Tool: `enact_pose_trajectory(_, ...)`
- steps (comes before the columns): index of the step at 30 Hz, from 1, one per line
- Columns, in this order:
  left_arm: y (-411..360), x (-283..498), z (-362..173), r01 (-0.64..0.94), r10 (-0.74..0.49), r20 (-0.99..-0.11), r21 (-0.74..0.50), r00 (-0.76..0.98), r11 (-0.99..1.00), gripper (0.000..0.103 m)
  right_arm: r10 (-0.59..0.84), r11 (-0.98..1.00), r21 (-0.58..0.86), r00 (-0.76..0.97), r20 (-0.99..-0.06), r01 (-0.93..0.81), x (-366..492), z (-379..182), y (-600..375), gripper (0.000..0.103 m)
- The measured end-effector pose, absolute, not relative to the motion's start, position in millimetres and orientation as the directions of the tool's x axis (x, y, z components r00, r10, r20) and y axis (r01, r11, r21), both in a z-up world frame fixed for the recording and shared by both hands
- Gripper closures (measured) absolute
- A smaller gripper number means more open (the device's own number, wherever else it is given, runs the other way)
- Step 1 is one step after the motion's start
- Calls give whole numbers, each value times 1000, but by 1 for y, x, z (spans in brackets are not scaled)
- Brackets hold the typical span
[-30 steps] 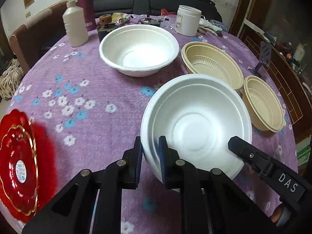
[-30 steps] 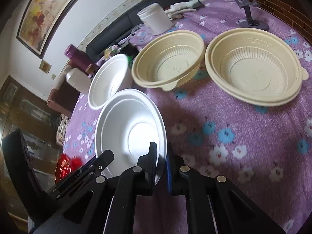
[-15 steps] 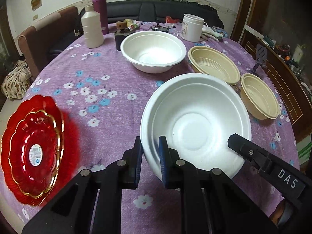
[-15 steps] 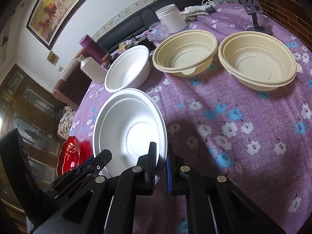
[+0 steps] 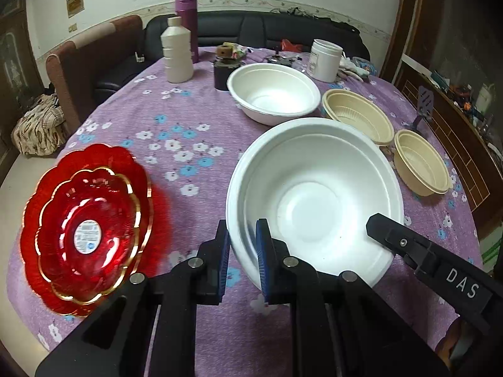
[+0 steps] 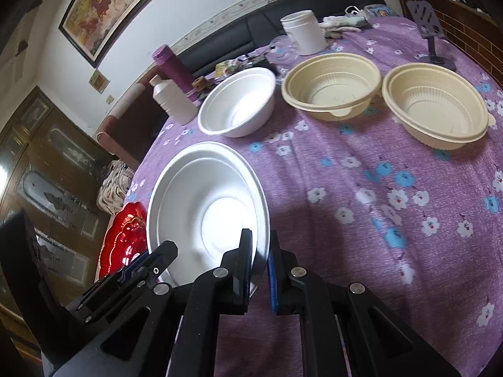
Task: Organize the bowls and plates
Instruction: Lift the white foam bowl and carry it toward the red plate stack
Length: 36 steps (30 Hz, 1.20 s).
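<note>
A large white foam bowl point(image 5: 314, 201) point(image 6: 207, 210) hangs above the purple flowered tablecloth. My left gripper point(image 5: 241, 251) is shut on its near left rim, and my right gripper point(image 6: 260, 257) is shut on its near right rim. The right gripper's finger also shows in the left wrist view, low at the right. A second white bowl point(image 5: 273, 93) point(image 6: 238, 103) rests further back on the table. Two cream plastic bowls point(image 5: 358, 115) point(image 5: 421, 166) sit to the right of it. Stacked red scalloped plates point(image 5: 85, 229) lie at the table's left edge.
At the back of the table point(image 5: 176, 119) stand a white bottle point(image 5: 176, 51), a purple flask point(image 5: 186, 22), a white jar point(image 5: 325, 59) and small clutter. A phone stand point(image 6: 430, 37) is at the far right. A chair and a dark sofa lie beyond the table.
Both grippers have drawn back towards the near side of the table with the white bowl held between them. The far bowls look smaller, and the red plates have come further into view.
</note>
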<state>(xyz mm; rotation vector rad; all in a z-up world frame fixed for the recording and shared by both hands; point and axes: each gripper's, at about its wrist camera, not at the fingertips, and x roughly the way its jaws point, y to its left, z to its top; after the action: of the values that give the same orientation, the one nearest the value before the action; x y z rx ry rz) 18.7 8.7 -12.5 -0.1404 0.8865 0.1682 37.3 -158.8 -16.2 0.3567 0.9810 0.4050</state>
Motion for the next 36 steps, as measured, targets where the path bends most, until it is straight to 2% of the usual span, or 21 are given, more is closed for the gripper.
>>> enact_pose_trajectory(36, 120, -32, 11, -423, 229, -731, -88, 642, 902, 89, 578, 810, 428, 424, -697, -400, 25, 20, -30, 95)
